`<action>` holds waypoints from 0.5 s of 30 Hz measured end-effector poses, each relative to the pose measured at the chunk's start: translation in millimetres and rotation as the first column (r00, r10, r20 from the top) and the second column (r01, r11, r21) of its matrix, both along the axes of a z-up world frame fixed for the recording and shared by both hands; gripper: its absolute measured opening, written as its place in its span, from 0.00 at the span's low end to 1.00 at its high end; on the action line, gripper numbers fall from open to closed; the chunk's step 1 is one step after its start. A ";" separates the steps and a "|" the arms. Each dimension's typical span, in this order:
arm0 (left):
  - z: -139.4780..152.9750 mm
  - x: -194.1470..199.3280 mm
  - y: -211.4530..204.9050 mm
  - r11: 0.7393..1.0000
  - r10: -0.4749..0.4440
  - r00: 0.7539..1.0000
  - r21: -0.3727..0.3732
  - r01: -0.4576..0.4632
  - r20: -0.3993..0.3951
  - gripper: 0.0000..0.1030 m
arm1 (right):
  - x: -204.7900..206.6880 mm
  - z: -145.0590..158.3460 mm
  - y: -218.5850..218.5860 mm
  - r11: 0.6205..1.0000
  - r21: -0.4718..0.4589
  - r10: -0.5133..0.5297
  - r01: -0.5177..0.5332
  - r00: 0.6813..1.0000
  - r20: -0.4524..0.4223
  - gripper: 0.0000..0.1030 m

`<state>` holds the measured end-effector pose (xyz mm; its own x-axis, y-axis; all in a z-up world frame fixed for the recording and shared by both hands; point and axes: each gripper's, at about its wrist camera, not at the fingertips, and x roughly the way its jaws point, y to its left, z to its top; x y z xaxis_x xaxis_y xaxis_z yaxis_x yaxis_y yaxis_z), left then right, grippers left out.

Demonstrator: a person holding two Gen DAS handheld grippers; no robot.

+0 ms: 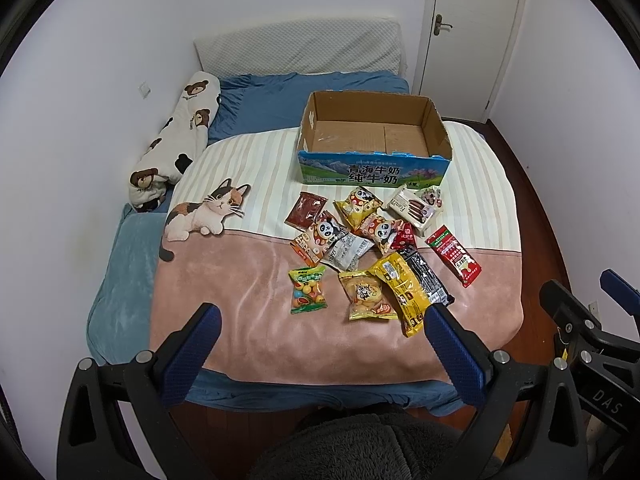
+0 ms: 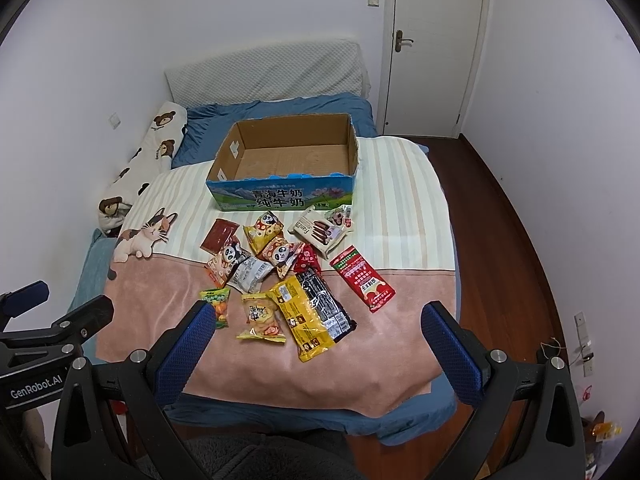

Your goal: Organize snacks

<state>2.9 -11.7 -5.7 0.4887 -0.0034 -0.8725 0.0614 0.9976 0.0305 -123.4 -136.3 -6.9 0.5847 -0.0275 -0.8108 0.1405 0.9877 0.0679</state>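
Note:
Several snack packets lie scattered on a pink and striped blanket [image 1: 248,320] on the bed. Among them are a green candy bag [image 1: 307,290], a yellow cookie pack [image 1: 366,296], a long yellow pack [image 1: 402,294], a black pack [image 1: 426,278] and a red packet [image 1: 454,256]. Behind them stands an empty cardboard box [image 1: 374,138] with a blue printed front. My left gripper [image 1: 320,316] hangs open over the blanket's near edge, holding nothing. My right gripper [image 2: 318,314] is open too, short of the long yellow pack [image 2: 304,316] and red packet [image 2: 362,278]. The box [image 2: 284,162] sits beyond.
A bear-print bolster [image 1: 176,144] lies along the left wall and a white headboard cushion [image 1: 300,50] stands at the back. A closed door [image 1: 472,28] is at the right rear. Wooden floor [image 2: 512,248] runs along the bed's right side. A dark fleece garment [image 1: 352,448] fills the bottom.

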 end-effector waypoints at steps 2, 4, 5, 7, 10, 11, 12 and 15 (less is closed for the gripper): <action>-0.3 0.0 0.1 1.000 0.001 1.000 -0.001 -0.001 0.000 1.00 | 0.4 -0.7 -0.1 1.000 0.002 0.000 0.000 1.000 -0.002 1.00; -1.3 0.0 0.0 1.000 0.005 1.000 -0.004 -0.005 -0.005 1.00 | 0.6 -1.5 0.0 1.000 0.005 -0.002 0.002 1.000 -0.005 1.00; -2.1 2.6 0.6 1.000 0.007 1.000 -0.005 -0.007 -0.007 1.00 | 2.3 -3.1 -0.5 1.000 0.008 -0.003 0.003 1.000 -0.010 1.00; -7.6 8.2 2.6 1.000 0.023 1.000 -0.006 -0.023 -0.015 1.00 | 8.9 -8.9 -3.2 1.000 0.020 -0.008 0.008 1.000 -0.023 1.00; -24.8 24.2 9.5 0.998 0.056 0.997 -0.018 -0.057 -0.048 1.00 | 23.6 -23.4 -9.1 0.999 0.031 -0.015 0.017 0.999 -0.049 1.00; -32.6 30.2 12.0 0.997 0.069 0.996 -0.021 -0.071 -0.063 1.00 | 30.8 -30.0 -12.7 0.999 0.035 -0.015 0.017 0.998 -0.057 1.00; -42.6 36.8 15.1 0.996 0.083 0.993 -0.030 -0.085 -0.082 1.00 | 38.1 -38.0 -15.4 0.999 0.036 -0.015 0.018 0.997 -0.073 1.00; -76.6 56.5 21.1 0.992 0.115 0.981 -0.035 -0.122 -0.154 1.00 | 66.1 -70.2 -26.7 0.999 0.040 -0.016 0.021 0.990 -0.141 1.00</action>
<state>59.5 9.4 -82.3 0.3500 0.0067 -0.9367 -0.0570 0.9983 -0.0141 -57.3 -163.0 -77.0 0.4650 -0.0019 -0.8853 0.1698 0.9816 0.0871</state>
